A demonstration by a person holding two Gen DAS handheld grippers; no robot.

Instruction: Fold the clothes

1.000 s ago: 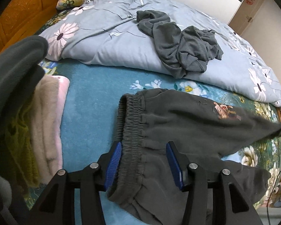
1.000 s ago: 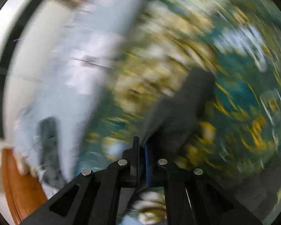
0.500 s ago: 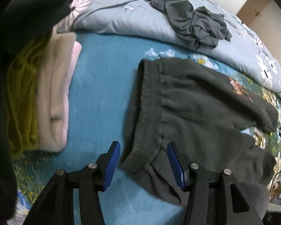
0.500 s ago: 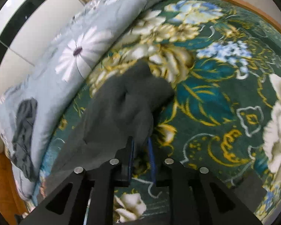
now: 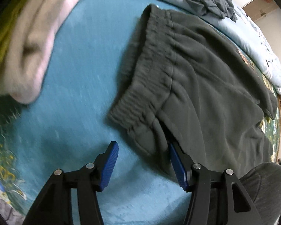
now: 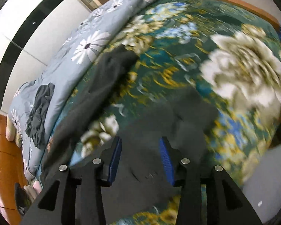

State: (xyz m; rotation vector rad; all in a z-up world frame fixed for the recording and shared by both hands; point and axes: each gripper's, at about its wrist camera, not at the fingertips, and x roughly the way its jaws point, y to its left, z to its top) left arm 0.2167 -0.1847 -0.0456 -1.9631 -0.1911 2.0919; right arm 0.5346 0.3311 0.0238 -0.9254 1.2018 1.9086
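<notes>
Dark grey sweatpants (image 5: 206,93) lie flat on the teal floral bedspread (image 5: 80,86), with the elastic waistband (image 5: 149,71) toward the left. My left gripper (image 5: 145,161) points down at the waistband's near corner. It is open, and the corner's cloth lies loose between the blue pads (image 5: 112,159). In the right wrist view one pant leg end (image 6: 119,60) lies far up by the duvet. The other leg (image 6: 187,110) lies under my right gripper (image 6: 140,157), whose jaws are opening. Dark cloth shows in the gap between the pads, which do not press on it.
Folded beige, pink and yellow clothes (image 5: 27,43) are stacked at the left. A grey-blue daisy duvet (image 6: 87,43) runs along the far side, with a crumpled dark garment (image 6: 39,112) on it. The wooden bed frame (image 6: 224,1) borders the foot and an orange headboard (image 6: 1,159) the other end.
My left gripper has sunk closer to the waistband's near corner. My right gripper, earlier shut on a pant leg end, has let it go and swung across to the other leg with its jaws spread.
</notes>
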